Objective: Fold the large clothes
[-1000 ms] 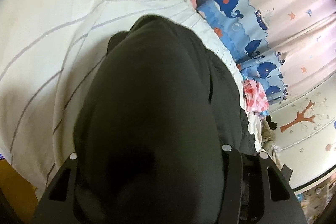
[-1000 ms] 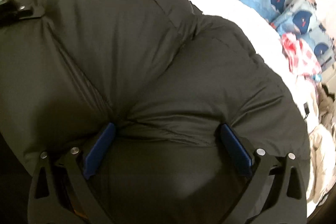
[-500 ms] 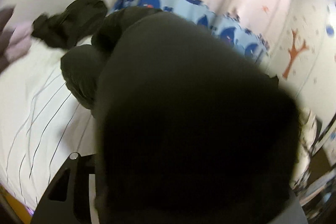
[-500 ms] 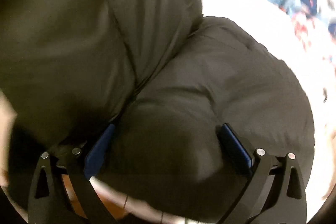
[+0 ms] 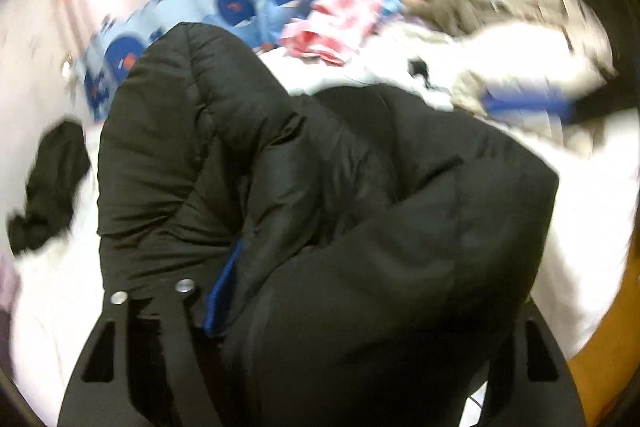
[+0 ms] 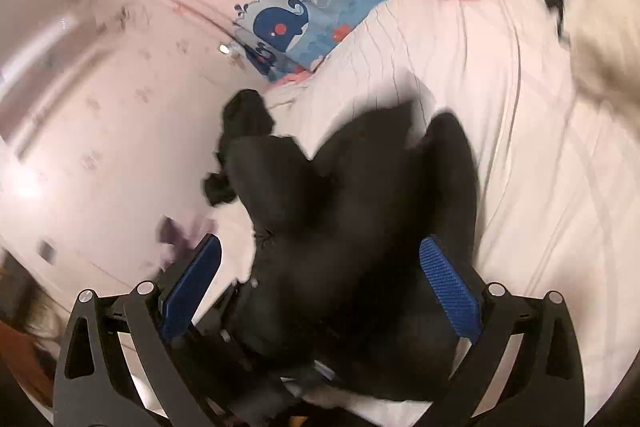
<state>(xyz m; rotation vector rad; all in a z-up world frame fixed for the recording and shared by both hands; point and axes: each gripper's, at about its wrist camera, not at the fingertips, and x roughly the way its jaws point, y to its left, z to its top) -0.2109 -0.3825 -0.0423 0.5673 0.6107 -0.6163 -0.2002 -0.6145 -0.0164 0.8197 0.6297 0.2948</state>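
left gripper (image 5: 352, 311) buried in black puffer jacket (image 5: 320, 211), one blue pad (image 5: 222, 297) showing beside the fabric, the other finger hidden under a thick fold; cannot tell whether pinching or spread. right gripper (image 6: 320, 291) spread wide, blue pads (image 6: 448, 287) well apart, dark jacket (image 6: 352, 227) bunched between them and not squeezed. jacket heaped on white striped bedsheet (image 6: 520, 147). farther out, a second dark garment (image 5: 48, 187) lying on the sheet, whale-print blue fabric (image 6: 304, 15) along the bed edge, pink checked cloth (image 5: 340, 23) near it, pale clothes pile (image 5: 520, 39) beyond, blurred.
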